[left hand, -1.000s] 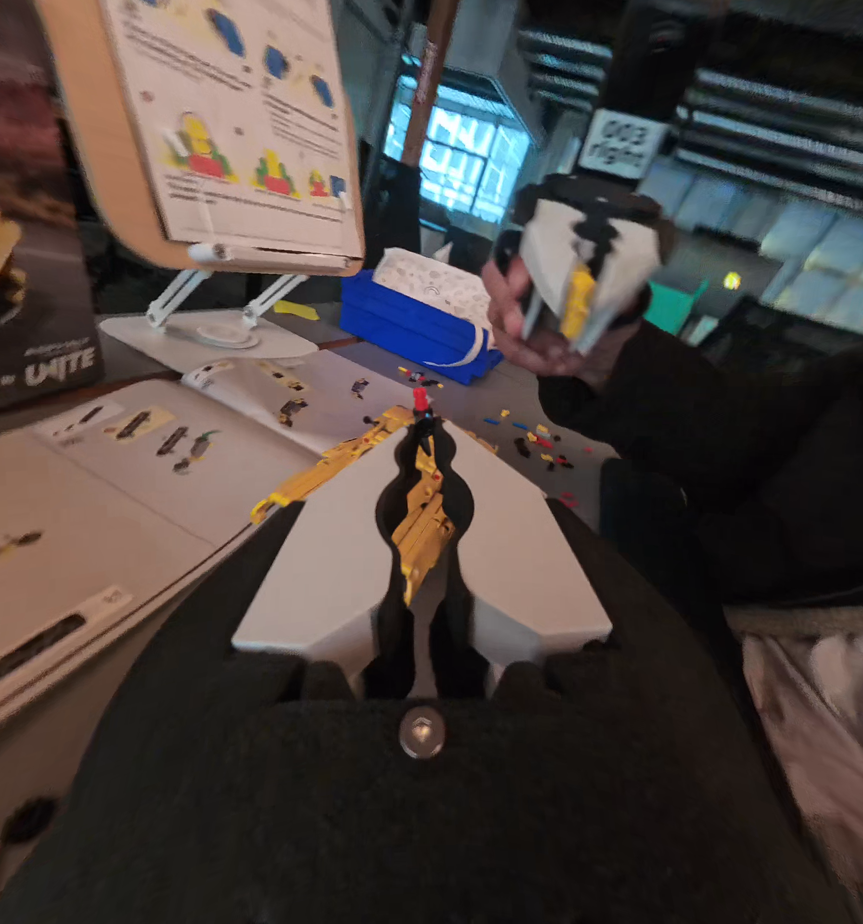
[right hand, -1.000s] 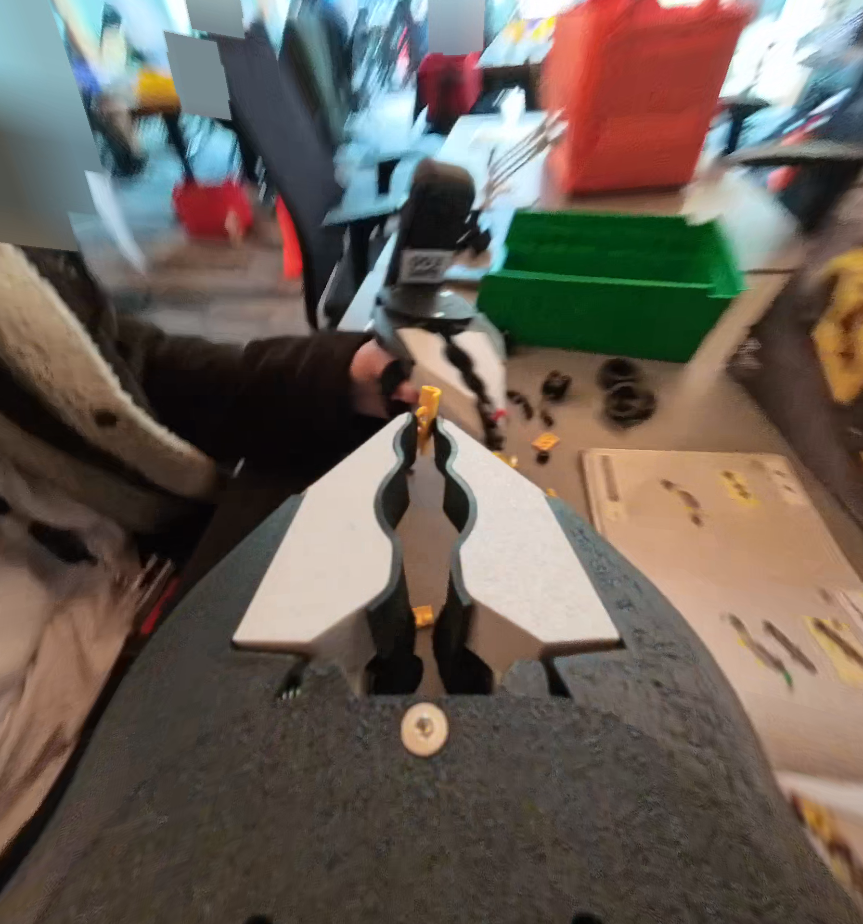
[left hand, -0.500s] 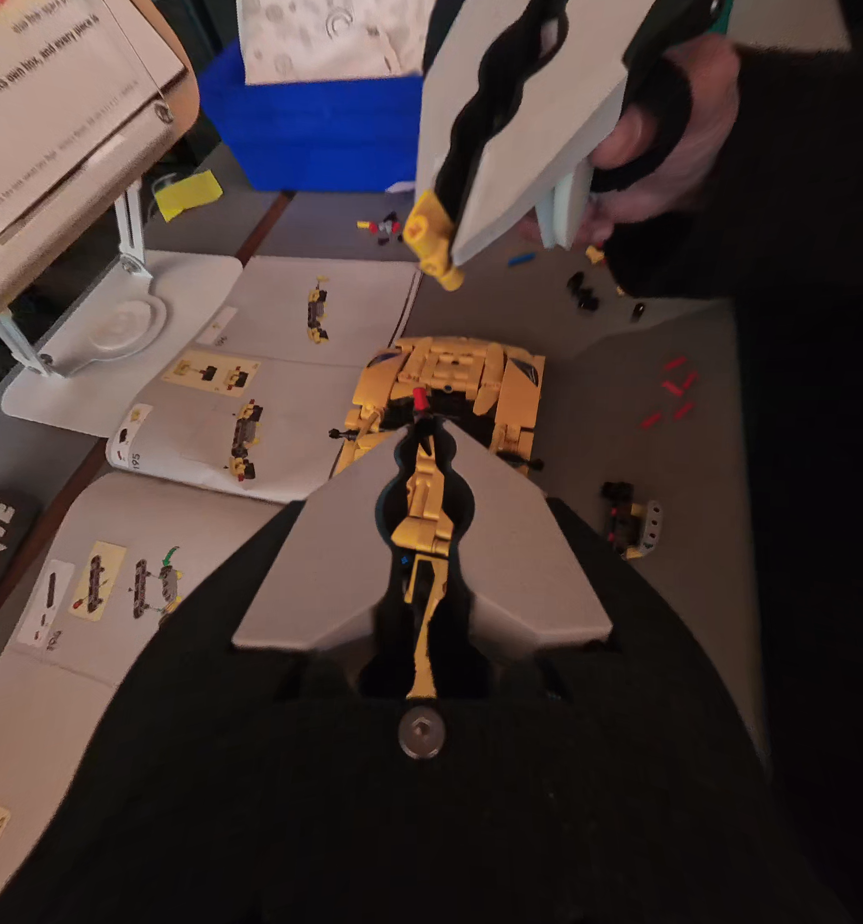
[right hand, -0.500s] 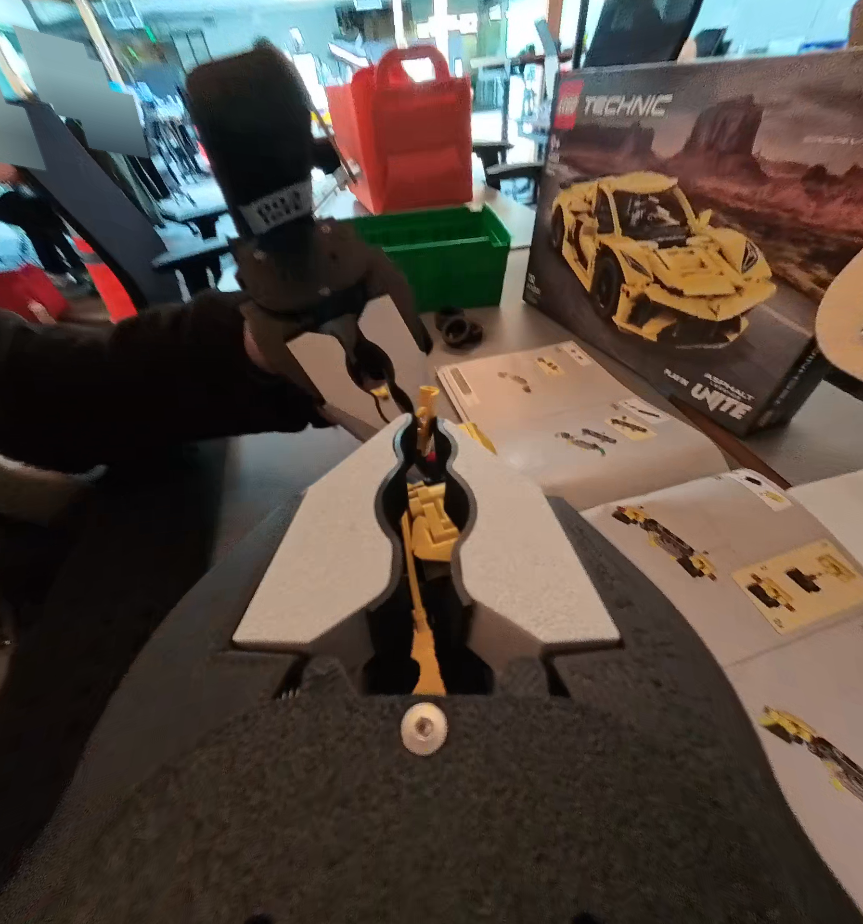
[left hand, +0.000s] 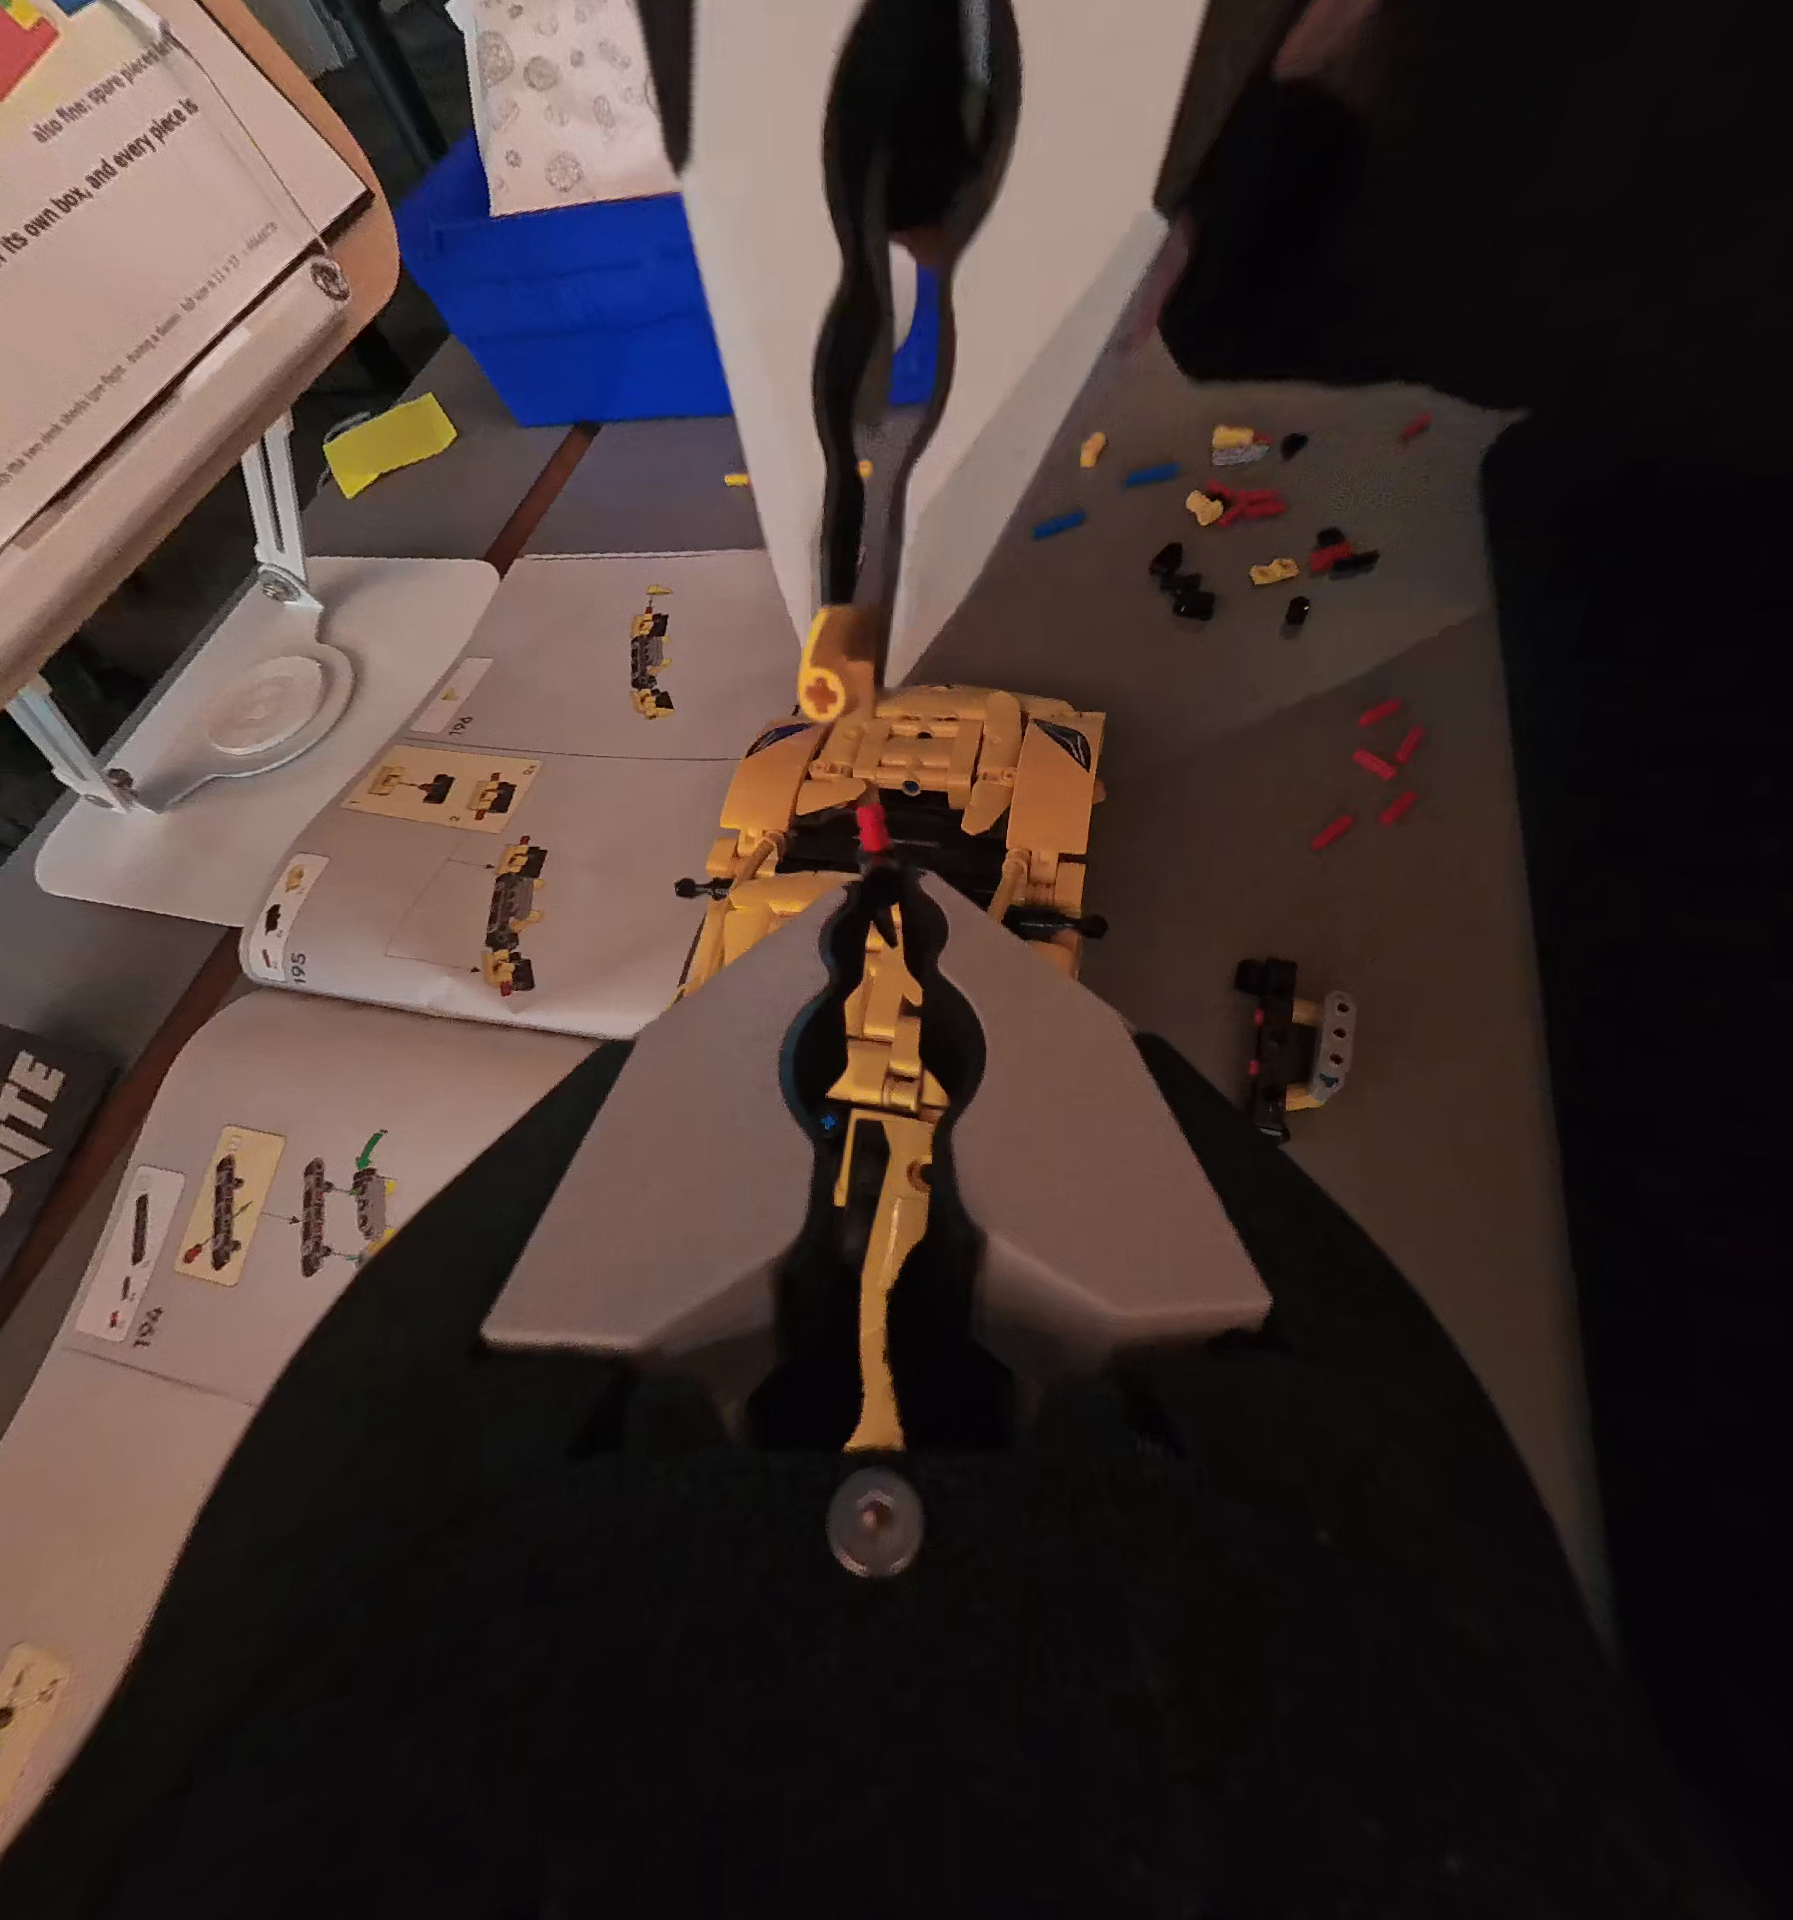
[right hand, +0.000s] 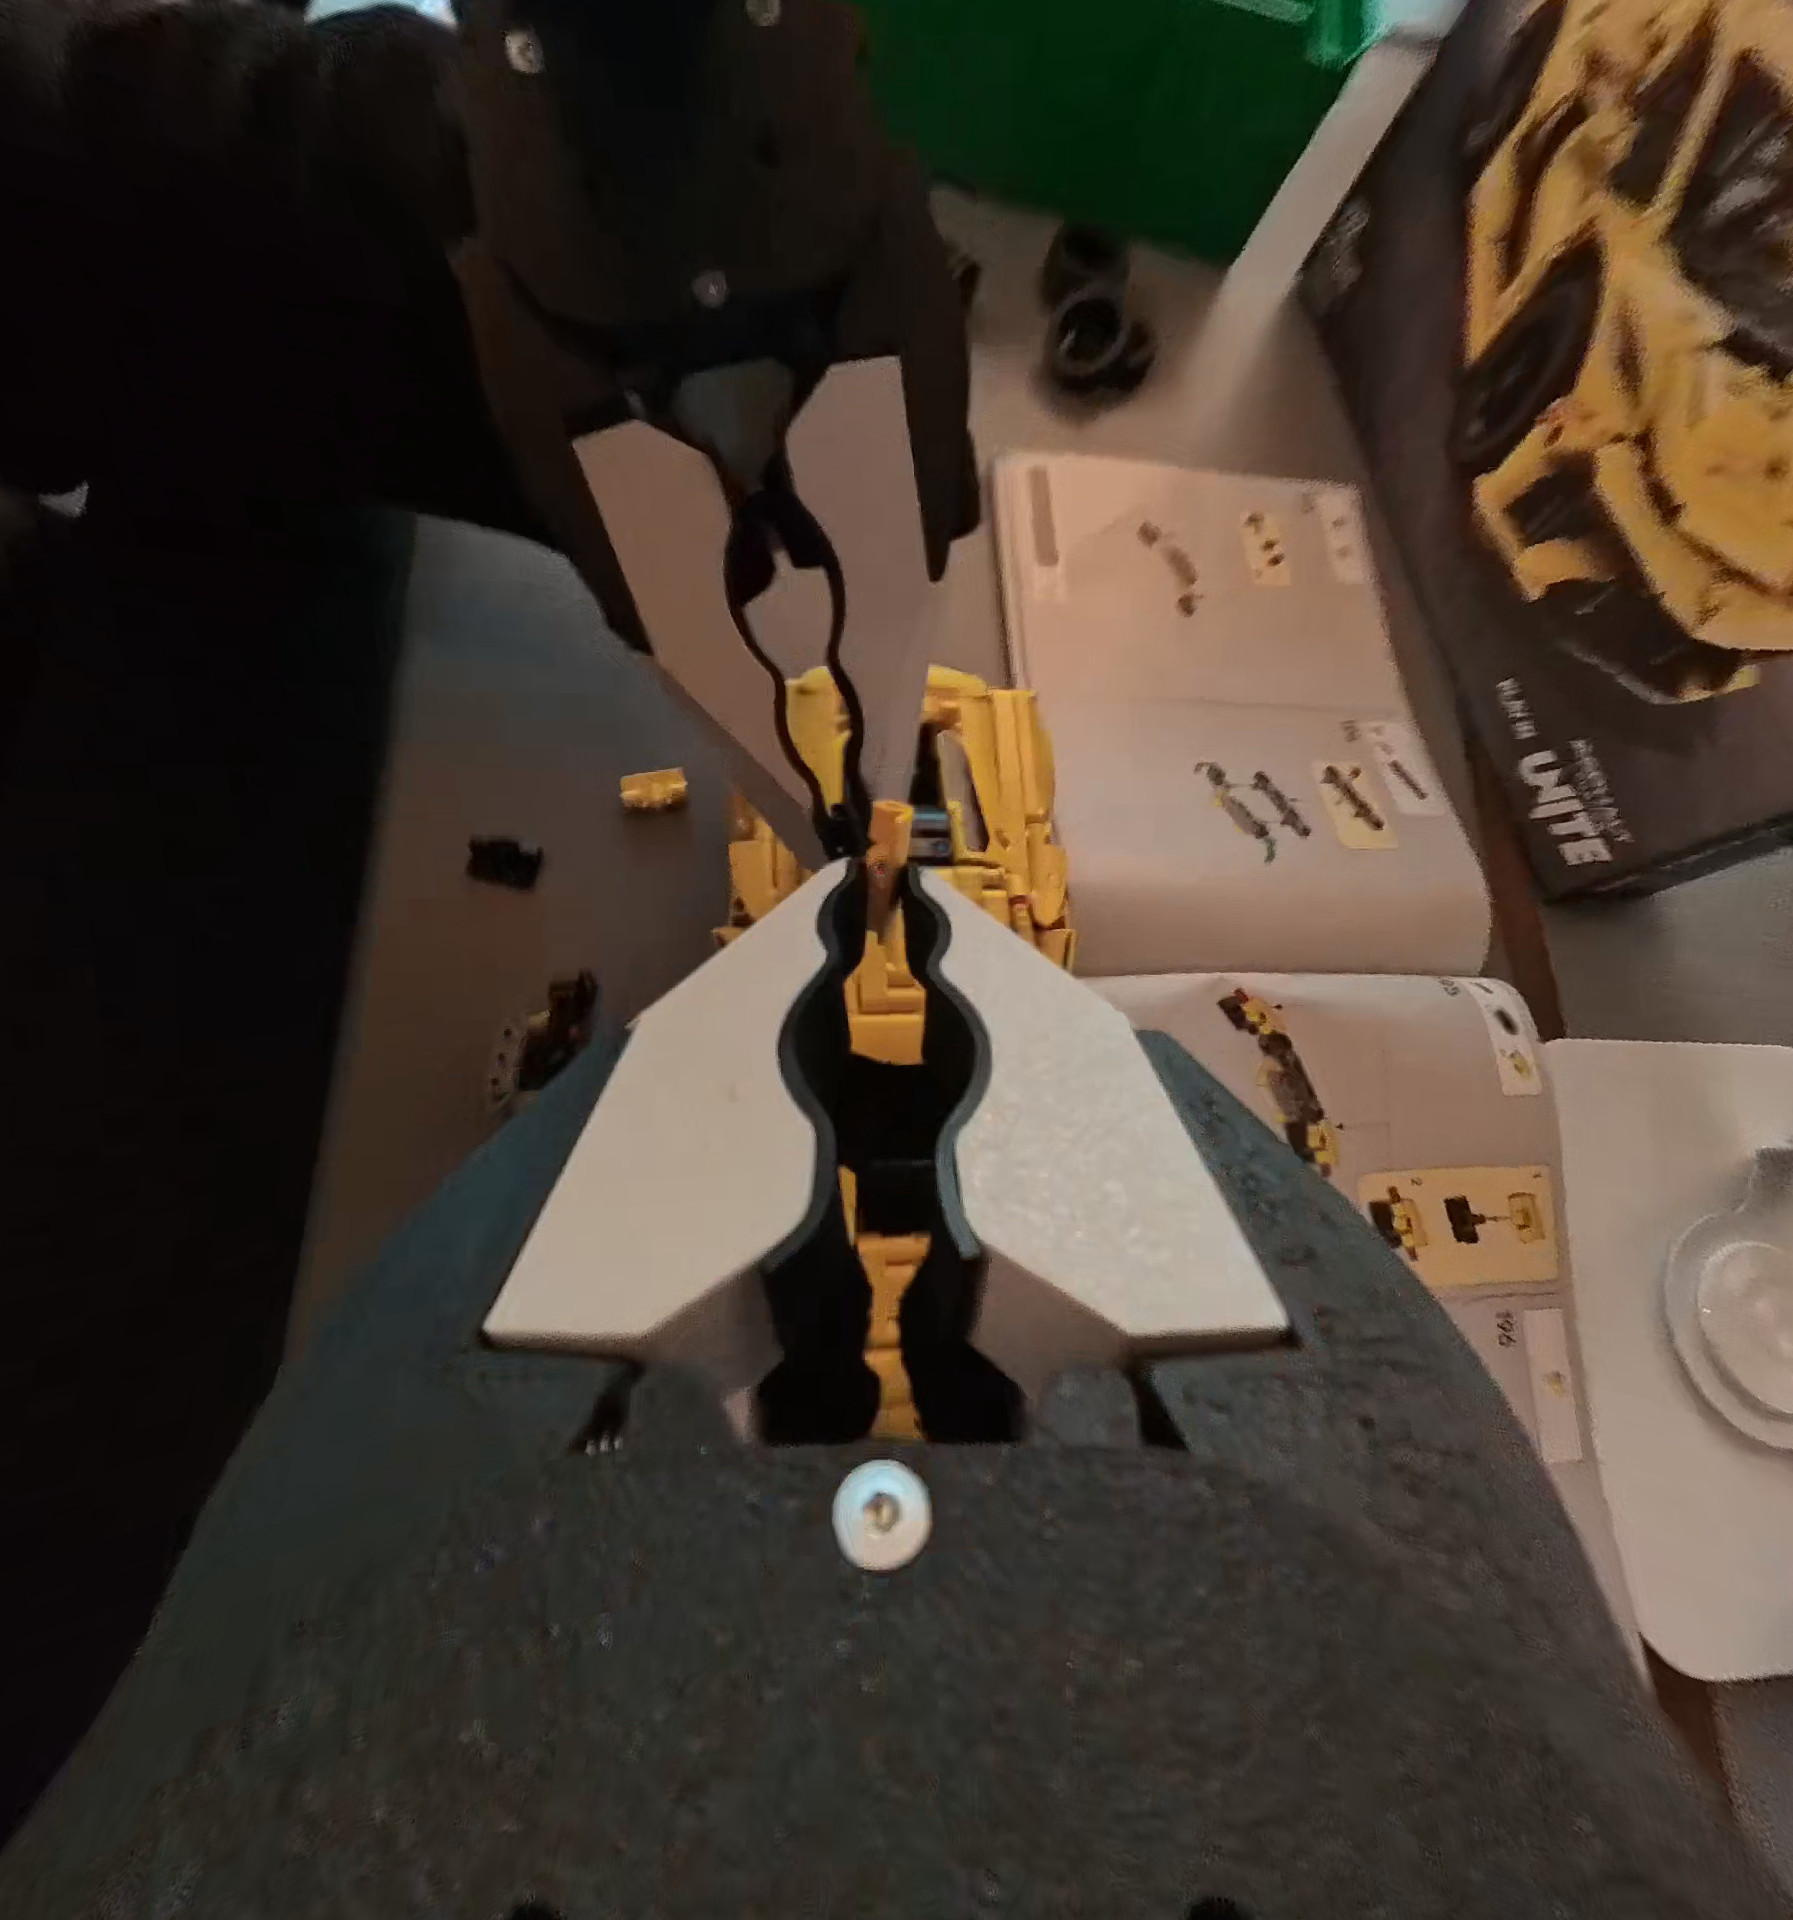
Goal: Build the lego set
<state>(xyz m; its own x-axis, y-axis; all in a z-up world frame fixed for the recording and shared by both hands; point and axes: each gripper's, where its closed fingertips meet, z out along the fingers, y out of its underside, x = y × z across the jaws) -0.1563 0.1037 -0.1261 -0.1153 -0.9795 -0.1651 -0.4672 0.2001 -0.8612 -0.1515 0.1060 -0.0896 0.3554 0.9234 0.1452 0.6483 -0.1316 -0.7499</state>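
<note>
The left gripper (left hand: pixel 876 894) pinched a short red pin (left hand: pixel 871 828) at its closed tips above the yellow Lego car (left hand: pixel 913 769), which sat on the grey table (left hand: pixel 1235 831). The right gripper (left hand: pixel 856 623) was clamped on a small yellow connector (left hand: pixel 832 665), hovering just over the car's far end beside the open instruction booklet (left hand: pixel 580 727).

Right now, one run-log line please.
left gripper: shut on red pin | right gripper: shut on yellow connector | above yellow car | not yet attached

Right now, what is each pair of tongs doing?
Left tongs: closed on the red pin.
Right tongs: closed on the small yellow connector.
</note>
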